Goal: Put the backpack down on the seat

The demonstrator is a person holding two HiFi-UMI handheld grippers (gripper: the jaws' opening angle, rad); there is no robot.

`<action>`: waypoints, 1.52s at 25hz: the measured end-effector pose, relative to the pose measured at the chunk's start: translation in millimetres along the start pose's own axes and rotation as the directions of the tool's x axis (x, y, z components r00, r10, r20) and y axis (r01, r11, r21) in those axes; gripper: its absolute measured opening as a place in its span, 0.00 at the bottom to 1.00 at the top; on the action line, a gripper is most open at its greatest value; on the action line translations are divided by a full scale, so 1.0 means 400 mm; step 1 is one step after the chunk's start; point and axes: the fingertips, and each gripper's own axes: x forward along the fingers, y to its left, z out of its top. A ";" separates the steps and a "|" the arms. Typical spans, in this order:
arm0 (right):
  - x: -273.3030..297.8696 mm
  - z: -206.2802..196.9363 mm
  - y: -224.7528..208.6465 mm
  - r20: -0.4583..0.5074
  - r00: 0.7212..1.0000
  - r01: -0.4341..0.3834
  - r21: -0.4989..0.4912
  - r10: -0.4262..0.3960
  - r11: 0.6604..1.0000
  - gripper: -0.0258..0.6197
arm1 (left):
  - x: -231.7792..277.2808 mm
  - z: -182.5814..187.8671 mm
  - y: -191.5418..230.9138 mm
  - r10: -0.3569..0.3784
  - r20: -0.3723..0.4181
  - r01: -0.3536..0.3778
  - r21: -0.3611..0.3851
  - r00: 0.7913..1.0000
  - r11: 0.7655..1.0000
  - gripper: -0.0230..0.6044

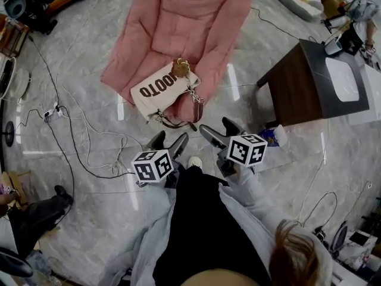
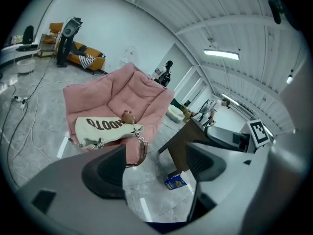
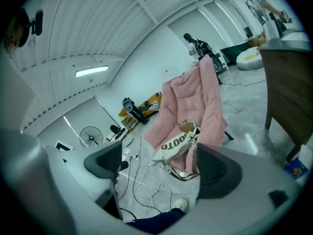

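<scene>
Bag on the seat, both tools free.
The cream bag (image 1: 164,88) lies slumped on the front edge of the pink seat (image 1: 178,28), with its brown strap (image 1: 178,126) hanging over. It looks soft, light and floppy, so the strap seems the best hold. The left tool (image 1: 168,141) and right tool (image 1: 221,130) hang well short of it, jaws wide apart, holding nothing.
</scene>
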 end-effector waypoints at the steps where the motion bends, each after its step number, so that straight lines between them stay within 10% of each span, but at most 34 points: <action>1: -0.013 0.009 0.006 0.010 1.000 -0.003 -0.007 0.003 1.000 0.78 | -0.008 0.012 -0.013 -0.004 0.005 0.004 0.027 1.000 1.000 0.66; 15: -0.133 0.172 0.090 0.212 0.977 0.046 -0.296 0.019 0.954 0.72 | -0.109 0.239 -0.138 -0.089 0.213 0.005 0.365 0.973 0.931 0.66; 23: -0.193 0.202 0.093 0.325 0.946 0.146 -0.405 -0.007 0.903 0.44 | -0.169 0.281 -0.201 -0.175 0.300 0.014 0.470 0.938 0.883 0.65; 27: -0.214 0.217 0.078 0.383 0.923 0.198 -0.371 -0.044 0.907 0.14 | -0.198 0.293 -0.179 -0.120 0.369 -0.063 0.447 0.922 0.892 0.19; 38: -0.204 0.187 0.076 0.341 0.939 0.186 -0.367 -0.055 0.911 0.05 | -0.198 0.276 -0.135 -0.034 0.343 -0.126 0.432 0.939 0.893 0.06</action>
